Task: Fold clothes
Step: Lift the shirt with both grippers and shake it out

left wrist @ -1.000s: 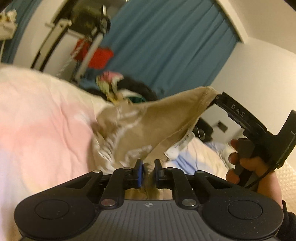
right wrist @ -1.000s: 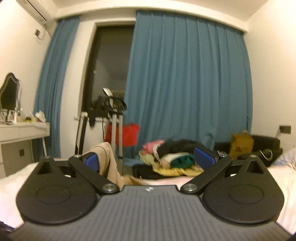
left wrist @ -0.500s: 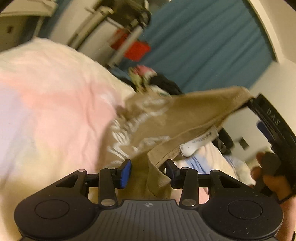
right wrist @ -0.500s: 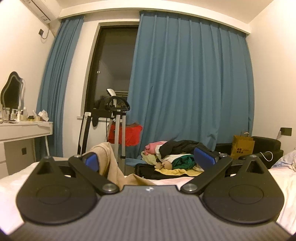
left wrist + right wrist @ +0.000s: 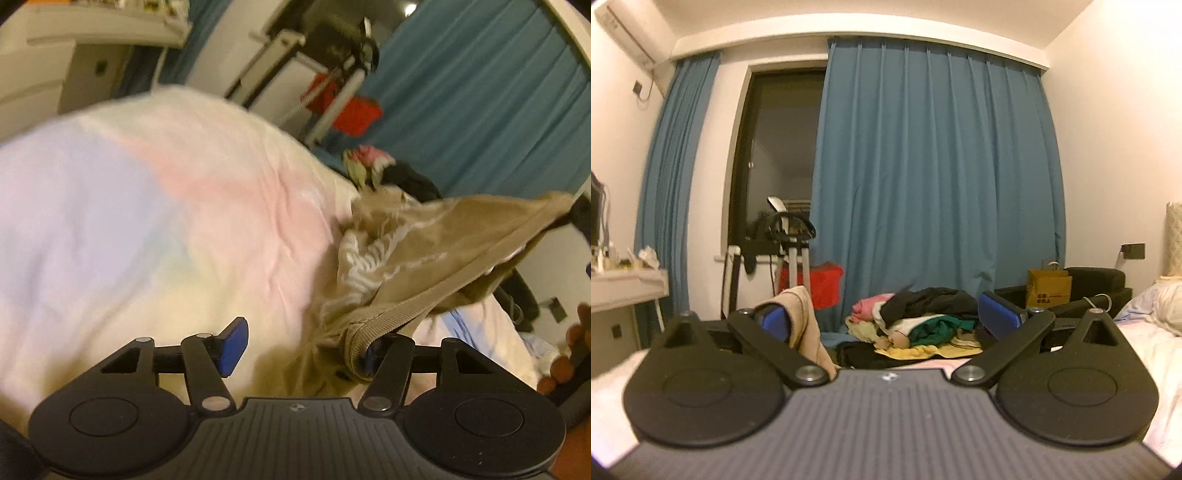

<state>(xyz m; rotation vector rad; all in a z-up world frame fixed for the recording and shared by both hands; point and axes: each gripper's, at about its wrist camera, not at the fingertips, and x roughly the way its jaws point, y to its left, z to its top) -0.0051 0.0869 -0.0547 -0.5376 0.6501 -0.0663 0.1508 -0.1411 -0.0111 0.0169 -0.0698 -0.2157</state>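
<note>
Here left tool (image 5: 301, 345) just opened wide, tan garment (image 5: 436, 254) draped on right finger; right tool (image 5: 890, 319) wide, no writing legible

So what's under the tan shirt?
The tan shirt lies bunched on a pink and cream blanket, one edge draped over a finger of the left gripper. What lies beneath the bunched part is hidden.

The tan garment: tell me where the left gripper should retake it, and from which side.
Grip the ribbed hem of the tan garment, where it bunches into a thick roll beside the left gripper. Its jaws have just been opening, so probably come in from below, across the band, to pinch the full thickness.
</note>
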